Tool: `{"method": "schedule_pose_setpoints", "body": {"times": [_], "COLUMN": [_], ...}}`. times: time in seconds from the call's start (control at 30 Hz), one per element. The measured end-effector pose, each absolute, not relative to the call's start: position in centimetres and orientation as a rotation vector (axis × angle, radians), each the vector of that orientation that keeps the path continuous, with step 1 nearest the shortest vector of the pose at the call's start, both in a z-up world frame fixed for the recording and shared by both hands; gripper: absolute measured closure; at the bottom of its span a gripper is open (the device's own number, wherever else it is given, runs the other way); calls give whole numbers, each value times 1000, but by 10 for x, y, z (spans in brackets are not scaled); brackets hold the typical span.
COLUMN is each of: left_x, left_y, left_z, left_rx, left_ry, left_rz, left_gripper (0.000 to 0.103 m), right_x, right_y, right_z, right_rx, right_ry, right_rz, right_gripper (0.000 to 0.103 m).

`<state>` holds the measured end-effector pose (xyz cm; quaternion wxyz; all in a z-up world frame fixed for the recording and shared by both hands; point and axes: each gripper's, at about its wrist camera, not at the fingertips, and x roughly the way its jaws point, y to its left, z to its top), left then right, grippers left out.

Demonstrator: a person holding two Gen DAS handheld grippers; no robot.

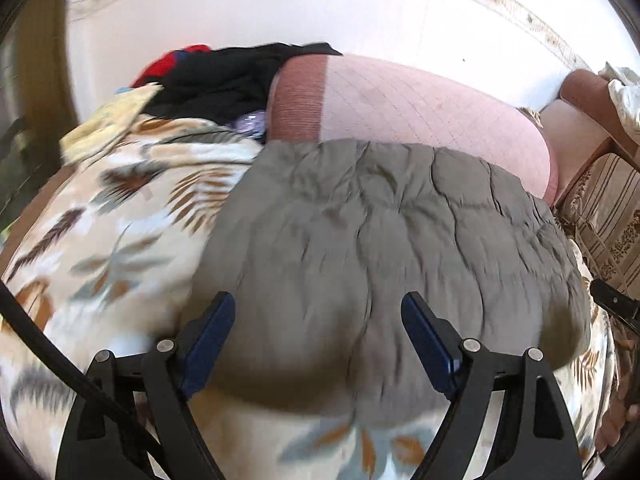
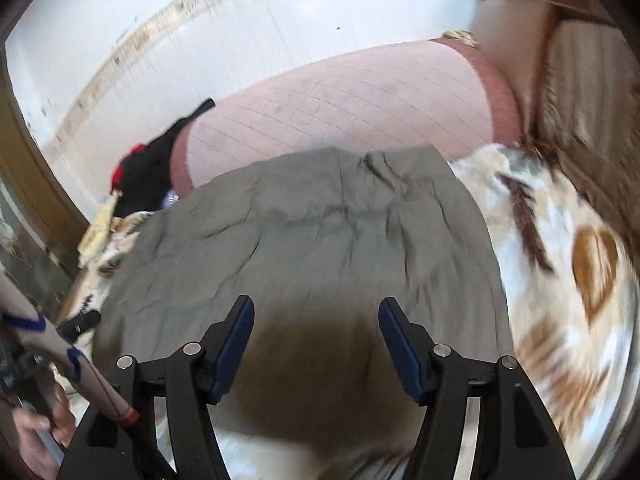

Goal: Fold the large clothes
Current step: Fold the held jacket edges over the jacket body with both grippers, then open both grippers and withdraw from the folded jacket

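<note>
Both sets of jaws hanging spread, pinching nothing; grey garment (image 1: 380, 220) lying folded on the bed (image 1: 112, 216), just ahead of both left gripper (image 1: 318, 312) and right gripper (image 2: 316, 316), neither nearer

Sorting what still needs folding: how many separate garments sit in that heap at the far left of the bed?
3 at least: a black one on top, a red one behind it, a pale yellow one in front. More may be hidden underneath.

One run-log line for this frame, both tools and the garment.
left tool: open, empty | right tool: open, empty | grey-green wrinkled garment: lying folded on leaf-patterned blanket, not gripped
</note>
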<state>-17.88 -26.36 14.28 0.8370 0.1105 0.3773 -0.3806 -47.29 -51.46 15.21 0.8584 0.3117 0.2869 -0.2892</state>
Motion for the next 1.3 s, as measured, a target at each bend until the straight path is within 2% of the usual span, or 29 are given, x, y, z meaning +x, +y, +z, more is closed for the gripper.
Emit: {"method": "schedule_pose_setpoints", "body": {"times": [0.13, 0.27, 0.57, 0.9, 1.13, 1.3], "left_x": [-200, -192, -194, -226, -254, -271], "left_y": [-232, -228, -229, -203, -187, -167], "left_z": [138, 132, 151, 189, 192, 173], "left_rx": [197, 201, 167, 161, 189, 222], "left_ry": [770, 770, 783, 645, 604, 593], "left_rz": [-766, -742, -769, -771, -778, -778], "left_gripper": [18, 18, 18, 18, 18, 18], "right_x": [-484, -474, -481, -527, -565, -567], "right_y": [-481, -482, -473, -425, -391, -393], "right_z": [145, 151, 165, 190, 211, 215], "right_rx": [610, 600, 643, 576, 558, 583], "right_ry": [579, 624, 594, 526, 516, 503], "right_rz": [-643, -628, -583, -579, -601, -606], "right_gripper": [34, 42, 42, 42, 40, 37]}}
